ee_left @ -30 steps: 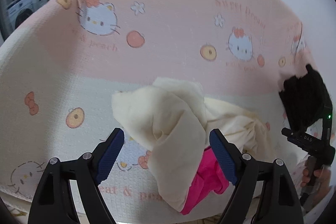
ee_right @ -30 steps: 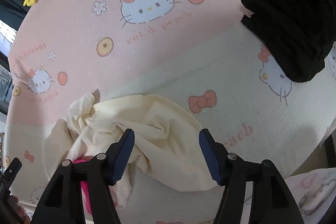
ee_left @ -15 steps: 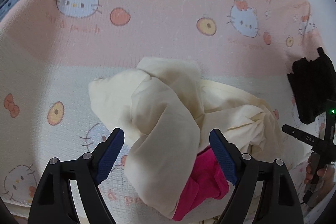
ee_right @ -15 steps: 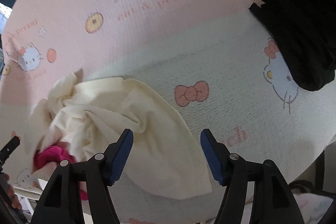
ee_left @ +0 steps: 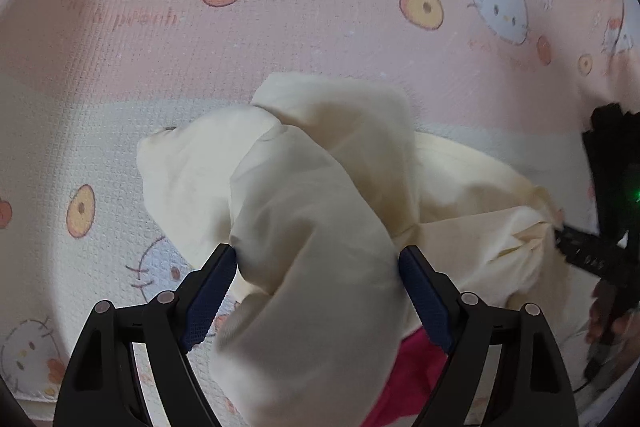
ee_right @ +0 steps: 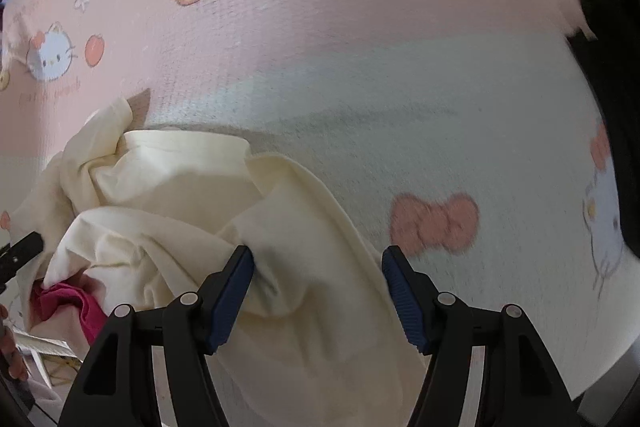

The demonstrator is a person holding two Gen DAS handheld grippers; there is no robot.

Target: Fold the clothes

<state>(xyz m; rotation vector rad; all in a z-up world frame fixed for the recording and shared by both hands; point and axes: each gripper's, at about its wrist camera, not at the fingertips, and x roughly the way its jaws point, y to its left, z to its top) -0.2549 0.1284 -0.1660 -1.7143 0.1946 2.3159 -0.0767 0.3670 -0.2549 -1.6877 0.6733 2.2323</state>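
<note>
Cream garment lies crumpled over pink cloth.

1 cream garment, 1 pink garment, 1 black garment, 1 printed mat

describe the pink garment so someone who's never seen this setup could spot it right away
Start from the pink-and-white cartoon cat blanket covering the surface. On its pale near half sits a crumpled cream garment; the pink garment pokes out from under that cream pile's near edge. It is the only hot-magenta cloth, mostly buried, unlike the black garment lying apart at the blanket's side.
</note>
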